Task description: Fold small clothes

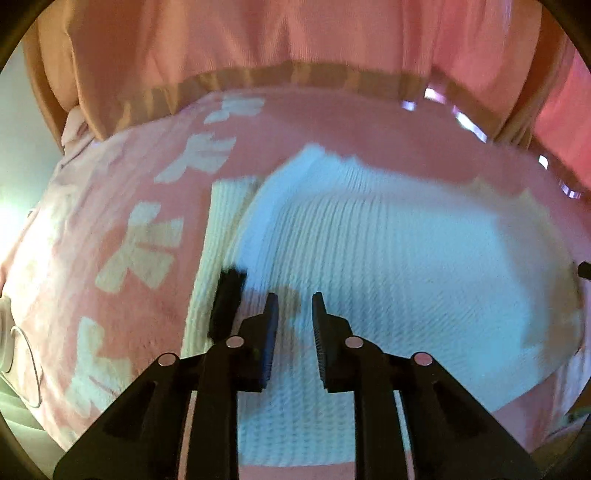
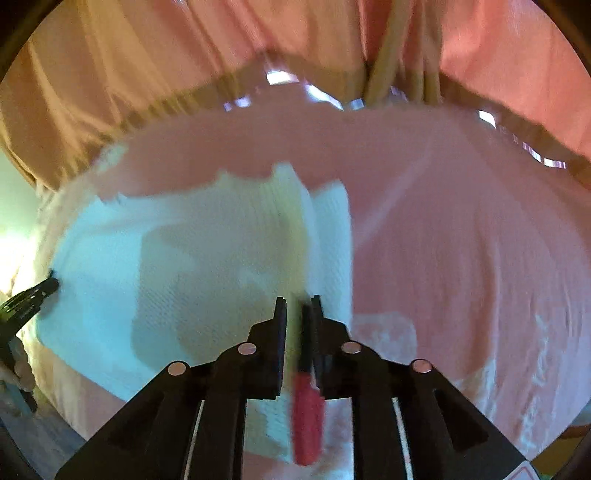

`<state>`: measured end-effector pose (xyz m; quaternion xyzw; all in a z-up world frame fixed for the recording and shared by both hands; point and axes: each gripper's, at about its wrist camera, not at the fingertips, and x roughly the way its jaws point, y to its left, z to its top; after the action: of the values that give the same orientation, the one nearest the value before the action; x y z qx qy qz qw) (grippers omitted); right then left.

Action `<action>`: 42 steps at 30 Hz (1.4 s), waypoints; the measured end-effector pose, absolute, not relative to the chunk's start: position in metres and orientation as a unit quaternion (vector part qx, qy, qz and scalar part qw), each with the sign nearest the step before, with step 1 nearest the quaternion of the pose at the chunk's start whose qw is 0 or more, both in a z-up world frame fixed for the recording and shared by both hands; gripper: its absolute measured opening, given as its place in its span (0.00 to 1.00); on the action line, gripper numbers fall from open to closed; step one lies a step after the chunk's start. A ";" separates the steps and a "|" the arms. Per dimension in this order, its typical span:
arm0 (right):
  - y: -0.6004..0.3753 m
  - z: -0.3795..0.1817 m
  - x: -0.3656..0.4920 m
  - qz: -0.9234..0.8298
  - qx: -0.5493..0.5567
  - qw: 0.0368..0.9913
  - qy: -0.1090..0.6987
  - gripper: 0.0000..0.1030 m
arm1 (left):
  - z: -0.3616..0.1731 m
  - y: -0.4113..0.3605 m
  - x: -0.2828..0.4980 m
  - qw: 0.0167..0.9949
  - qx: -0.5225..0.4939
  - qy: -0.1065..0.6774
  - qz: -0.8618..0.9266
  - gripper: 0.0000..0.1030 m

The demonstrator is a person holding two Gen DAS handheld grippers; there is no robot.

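A small white ribbed knit garment (image 1: 388, 266) lies spread on a pink blanket (image 1: 122, 192) with pale bow prints. My left gripper (image 1: 294, 306) hovers over its near left part, jaws a little apart with nothing between them. A black tag (image 1: 226, 302) sits on the garment's left edge just beside it. In the right wrist view the garment (image 2: 192, 258) fills the left half. My right gripper (image 2: 295, 306) is shut on a raised fold of the white fabric at the garment's right edge, with a red tag (image 2: 306, 417) hanging below. The left gripper (image 2: 48, 286) shows at the far left.
The pink blanket (image 2: 461, 258) covers the whole surface. A brown striped border (image 1: 295, 79) runs along its far edge, with pink curtain-like cloth (image 1: 258, 33) behind. A white cable (image 1: 29, 369) lies at the left edge.
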<state>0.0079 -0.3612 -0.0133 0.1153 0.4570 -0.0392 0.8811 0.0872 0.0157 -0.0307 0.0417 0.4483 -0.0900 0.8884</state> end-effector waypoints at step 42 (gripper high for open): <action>-0.230 0.002 0.063 0.087 0.046 0.890 0.444 0.12 | -0.013 0.070 0.102 0.897 -0.084 0.431 -0.048 0.73</action>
<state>0.0633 -0.2300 0.0017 0.0461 0.4443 0.0874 0.8904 0.1016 0.0697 -0.0132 -0.0836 0.4313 -0.0483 0.8971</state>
